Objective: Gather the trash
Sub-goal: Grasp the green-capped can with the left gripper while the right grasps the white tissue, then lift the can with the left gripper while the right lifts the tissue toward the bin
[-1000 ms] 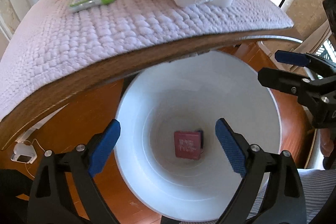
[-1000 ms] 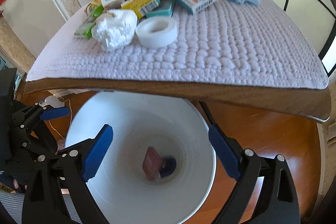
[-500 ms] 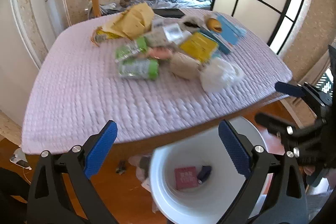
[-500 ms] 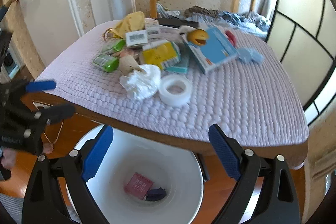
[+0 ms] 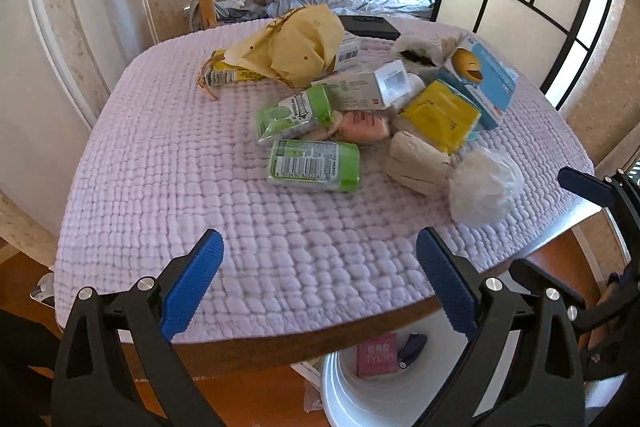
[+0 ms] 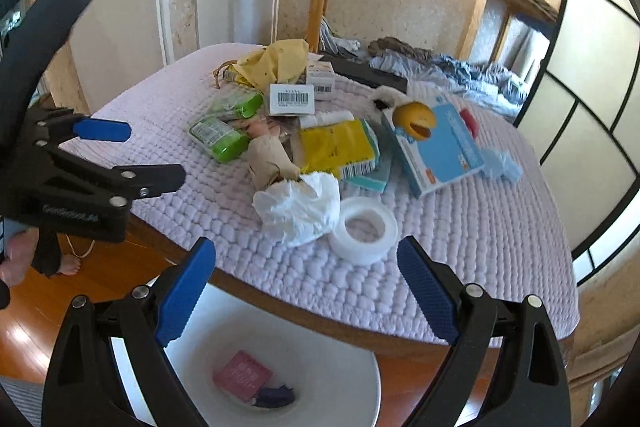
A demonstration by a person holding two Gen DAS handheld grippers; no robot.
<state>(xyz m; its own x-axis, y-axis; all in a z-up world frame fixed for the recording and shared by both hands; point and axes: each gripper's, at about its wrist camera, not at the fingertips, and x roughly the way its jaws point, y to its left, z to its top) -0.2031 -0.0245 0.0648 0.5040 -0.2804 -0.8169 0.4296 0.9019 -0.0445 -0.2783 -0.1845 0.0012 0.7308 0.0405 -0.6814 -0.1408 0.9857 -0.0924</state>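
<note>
Right now we hold both grippers above the near edge of the tabletop [image 5: 160, 163], which is covered with a quilted lilac cloth. Our left gripper [image 5: 320, 279] has its jaws wide apart and holds nothing; our right gripper [image 6: 306, 277] is just as wide and also carries nothing. Trash lies heaped mid-table: two green packets [image 5: 314, 165], a crumpled white plastic bag [image 6: 300, 209] touching a roll of white tape [image 6: 364, 235], a yellow pack [image 6: 336, 145], a blue box [image 6: 438, 147] and a yellow paper bag [image 5: 296, 47]. Below the table's edge stands a white bin [image 6: 320, 355] on the wooden floor, with a pink packet [image 6: 242, 375] and a small dark scrap [image 6: 276, 395] at its bottom.
</note>
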